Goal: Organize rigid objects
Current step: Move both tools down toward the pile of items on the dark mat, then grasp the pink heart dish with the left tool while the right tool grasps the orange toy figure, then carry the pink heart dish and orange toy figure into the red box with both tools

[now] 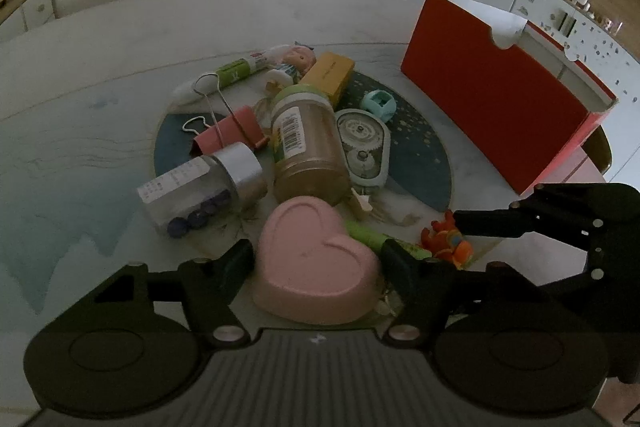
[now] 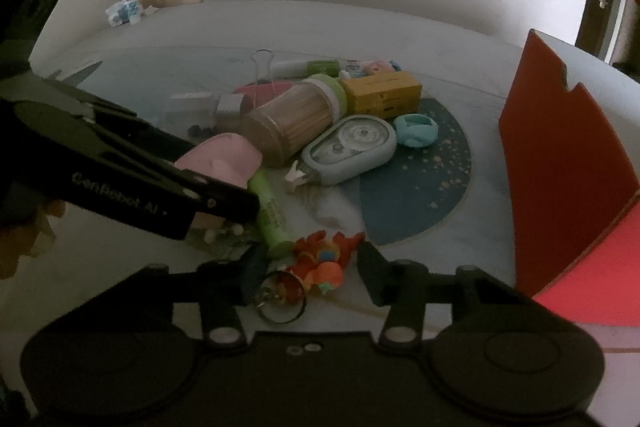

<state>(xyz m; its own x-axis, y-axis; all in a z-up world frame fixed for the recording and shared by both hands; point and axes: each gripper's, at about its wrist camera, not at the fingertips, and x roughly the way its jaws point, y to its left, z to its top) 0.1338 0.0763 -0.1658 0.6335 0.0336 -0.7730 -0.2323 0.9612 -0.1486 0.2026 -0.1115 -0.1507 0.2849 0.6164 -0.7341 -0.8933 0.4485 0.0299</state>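
The right gripper straddles an orange-and-red toy keychain, its metal ring by the left finger; the pads look just clear of the toy. The left gripper reaches in from the left over a pink heart-shaped box. A green glue stick lies beside it. Behind lie a toothpick jar, a correction-tape dispenser and a yellow box. A red box stands at right.

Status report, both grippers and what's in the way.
Left gripper astride pink heart box, closing. Right gripper astride orange toy, not clamped. Green tube lies between box and toy. Red bin at right.
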